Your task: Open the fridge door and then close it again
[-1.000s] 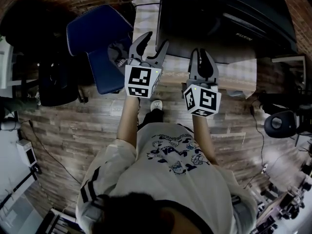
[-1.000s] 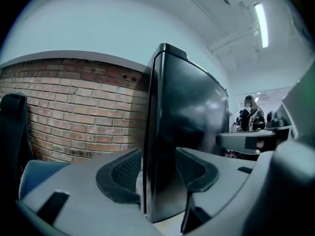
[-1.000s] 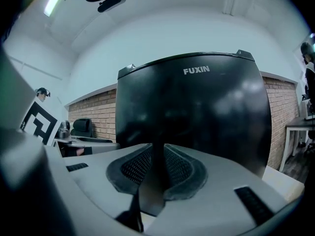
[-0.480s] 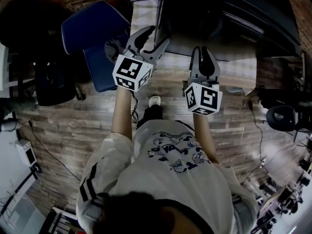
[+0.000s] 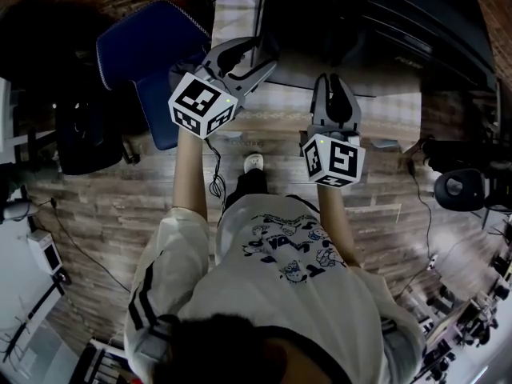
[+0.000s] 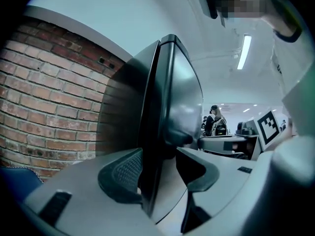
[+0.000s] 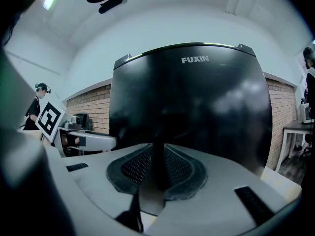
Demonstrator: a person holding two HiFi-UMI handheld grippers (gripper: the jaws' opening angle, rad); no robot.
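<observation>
A black fridge [image 5: 376,30] marked FUXIN fills the top right of the head view; its door front [image 7: 192,112] faces the right gripper view. My left gripper [image 5: 258,58] is open and turned sideways, and its two jaws straddle the left edge of the door [image 6: 165,107] without closing on it. The left fingers [image 6: 123,173] lie on the fridge's side. I cannot tell whether the door is ajar. My right gripper [image 5: 334,86] is shut, holds nothing and points at the door front a short way off.
A blue chair [image 5: 148,46] stands close to the left of the fridge, with a black office chair [image 5: 80,134] further left. A cable [image 5: 216,182] lies on the wooden floor. A brick wall [image 6: 49,107] runs behind. A person [image 6: 215,122] stands far off.
My left gripper has swung left and rolled sideways, bringing its open jaws over the door's left edge. The right gripper has stayed where it was, still shut.
</observation>
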